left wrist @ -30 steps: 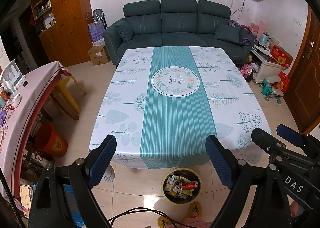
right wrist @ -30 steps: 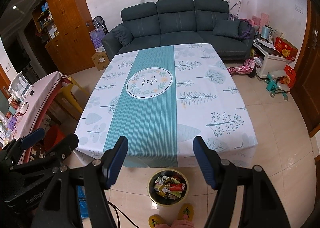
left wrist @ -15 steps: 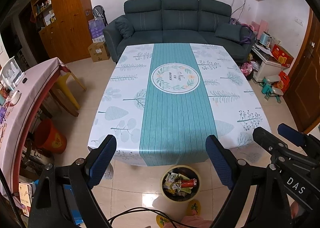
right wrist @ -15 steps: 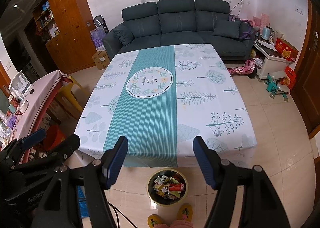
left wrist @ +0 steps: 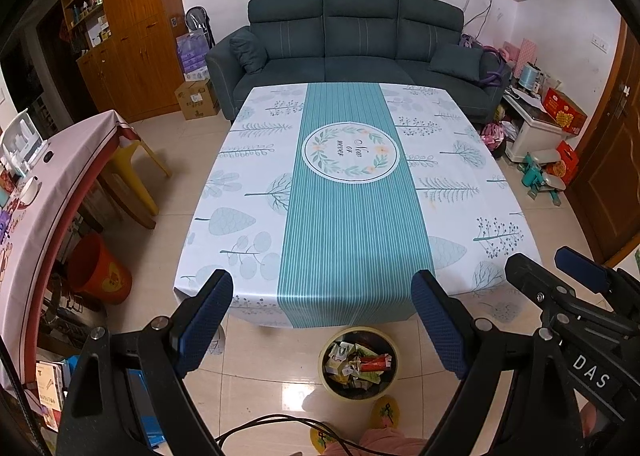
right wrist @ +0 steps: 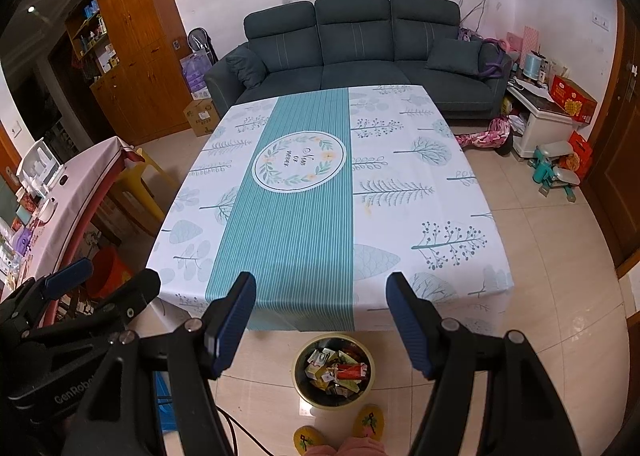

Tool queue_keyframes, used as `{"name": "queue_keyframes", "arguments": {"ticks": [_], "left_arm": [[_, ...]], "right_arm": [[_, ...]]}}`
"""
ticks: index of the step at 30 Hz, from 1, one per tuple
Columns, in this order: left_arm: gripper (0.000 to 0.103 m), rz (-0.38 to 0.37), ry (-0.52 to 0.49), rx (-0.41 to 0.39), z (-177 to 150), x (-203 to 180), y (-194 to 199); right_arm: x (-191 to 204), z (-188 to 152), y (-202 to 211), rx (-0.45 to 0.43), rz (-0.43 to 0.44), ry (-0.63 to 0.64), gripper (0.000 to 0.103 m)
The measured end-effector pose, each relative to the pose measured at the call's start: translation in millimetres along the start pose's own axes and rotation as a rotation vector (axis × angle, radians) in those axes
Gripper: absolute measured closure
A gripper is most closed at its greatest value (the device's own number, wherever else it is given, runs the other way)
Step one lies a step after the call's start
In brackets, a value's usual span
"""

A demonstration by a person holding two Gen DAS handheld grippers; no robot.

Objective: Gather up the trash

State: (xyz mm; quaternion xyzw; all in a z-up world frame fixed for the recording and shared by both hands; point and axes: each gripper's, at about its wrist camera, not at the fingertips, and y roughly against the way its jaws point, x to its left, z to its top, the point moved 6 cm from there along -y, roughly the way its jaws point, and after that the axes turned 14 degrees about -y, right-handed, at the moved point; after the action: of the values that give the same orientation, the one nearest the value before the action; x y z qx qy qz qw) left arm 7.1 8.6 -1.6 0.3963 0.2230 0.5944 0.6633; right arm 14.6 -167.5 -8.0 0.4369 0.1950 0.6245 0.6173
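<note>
Both hand-held grippers, left and right, hang spread and empty over the table's near edge. The trash already fills the bin on the floor below, so collecting looks finished; next probably just withdrawing.

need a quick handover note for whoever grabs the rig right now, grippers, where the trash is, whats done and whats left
Left gripper: open, holding nothing, above the near edge of the table.
Right gripper: open, holding nothing, beside the left one.
Trash bin: on the floor just in front of the table's near edge, filled with wrappers.
Table: no trash shows on the tablecloth in either view.
Done: the wrappers that can be seen are all in the bin.
Left: probably nothing on the table; the floor under it is hidden, so check there before stopping.
</note>
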Motion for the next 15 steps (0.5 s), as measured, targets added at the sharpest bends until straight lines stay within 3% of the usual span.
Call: {"name": "queue_keyframes", "arguments": {"ticks": [15], "left_arm": [[0.014,0.001,-0.001,0.01,-3.5,-0.7,-0.1]], "right_arm": [[0.3,-0.3,-0.6,0.002,0.002,0.001,0.035]]}}
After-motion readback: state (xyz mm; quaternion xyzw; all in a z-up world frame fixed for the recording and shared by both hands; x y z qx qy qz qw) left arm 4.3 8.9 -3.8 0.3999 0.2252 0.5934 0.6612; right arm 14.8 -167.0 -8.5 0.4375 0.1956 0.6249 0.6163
